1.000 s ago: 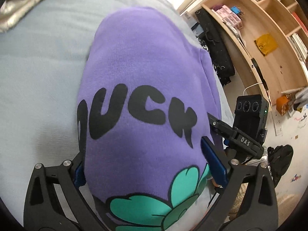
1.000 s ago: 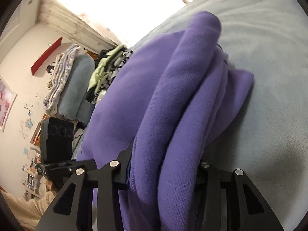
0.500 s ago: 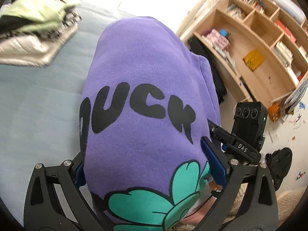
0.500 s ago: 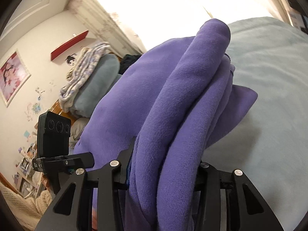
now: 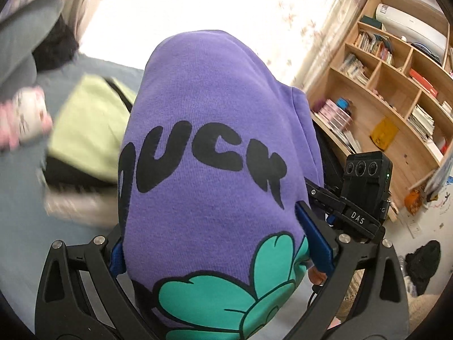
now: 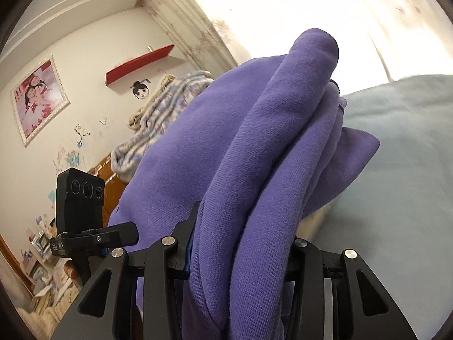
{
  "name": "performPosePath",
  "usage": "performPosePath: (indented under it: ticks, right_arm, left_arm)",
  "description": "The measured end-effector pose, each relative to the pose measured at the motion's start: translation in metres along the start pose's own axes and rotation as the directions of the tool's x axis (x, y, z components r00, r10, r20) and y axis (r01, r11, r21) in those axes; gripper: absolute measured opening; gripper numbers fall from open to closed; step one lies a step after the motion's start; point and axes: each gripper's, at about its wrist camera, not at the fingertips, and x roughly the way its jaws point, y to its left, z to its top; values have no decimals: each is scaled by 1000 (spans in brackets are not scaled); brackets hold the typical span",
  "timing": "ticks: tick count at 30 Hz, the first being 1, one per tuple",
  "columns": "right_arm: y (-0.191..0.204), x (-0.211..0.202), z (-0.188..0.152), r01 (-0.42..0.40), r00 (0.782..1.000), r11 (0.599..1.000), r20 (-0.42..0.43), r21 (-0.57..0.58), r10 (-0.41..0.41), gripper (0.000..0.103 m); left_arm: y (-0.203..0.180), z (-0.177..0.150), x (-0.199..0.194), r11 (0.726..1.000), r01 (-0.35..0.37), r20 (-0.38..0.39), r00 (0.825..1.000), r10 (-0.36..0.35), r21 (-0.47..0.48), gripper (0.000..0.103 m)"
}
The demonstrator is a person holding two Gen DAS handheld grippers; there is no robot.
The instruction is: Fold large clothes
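- A folded purple sweatshirt (image 5: 209, 170) is lifted above the pale blue bed (image 6: 396, 198), gripped from two sides; it seems to be mid-carry, the folding apparently done.
- Beyond the sweatshirt lies a stack of folded clothes (image 5: 82, 130), probably its destination; the next move calls for a level set-down there.
- The sweatshirt's long axis runs away from the left gripper (image 5: 209, 243), fold edge far.
- Left gripper: clamped across the printed bundle.
- Right gripper (image 6: 240, 249): jaws pinching its thick layered edge.

One purple sweatshirt (image 5: 215, 147) is up, and two grippers are on it: the left gripper (image 5: 215, 243) and the right gripper (image 6: 240, 243). One pile of folded clothes (image 5: 85, 130) lies on one bed (image 6: 402, 170). One bookshelf (image 5: 396, 90), one framed picture (image 6: 39, 99).
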Motion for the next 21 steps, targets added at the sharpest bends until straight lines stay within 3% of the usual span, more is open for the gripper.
performPosePath:
  ticks: [5, 7, 10, 13, 15, 16, 19, 21]
  right_arm:
    - [-32, 94, 54, -28, 999, 1000, 32, -7, 28, 40]
    - [-36, 151, 66, -25, 999, 1000, 31, 7, 25, 40]
    - [-77, 219, 73, -13, 1000, 999, 24, 34, 12, 40]
    - [-121, 292, 69, 11, 1000, 997, -7, 81, -10, 40]
    - [-157, 339, 51, 52, 997, 991, -69, 125, -44, 40]
    - [-171, 358, 36, 74, 993, 985, -103, 154, -58, 40]
    - [-209, 376, 11, 62, 995, 976, -93, 207, -44, 44]
    - [-218, 371, 2, 69, 993, 975, -110, 211, -46, 50]
  left_arm:
    - [90, 90, 15, 999, -34, 15, 999, 34, 35, 98]
    - [122, 110, 29, 999, -49, 16, 999, 48, 24, 98]
    - [184, 131, 57, 998, -61, -8, 998, 61, 12, 98]
    - [228, 132, 97, 997, -69, -61, 996, 67, -22, 98]
    - [267, 120, 134, 993, -86, -134, 988, 75, -82, 99]
    - [272, 113, 141, 993, -82, -133, 989, 71, -84, 101]
    - [282, 101, 143, 998, -29, -61, 998, 26, -51, 103]
    - [279, 95, 144, 999, -28, -56, 998, 26, -33, 103]
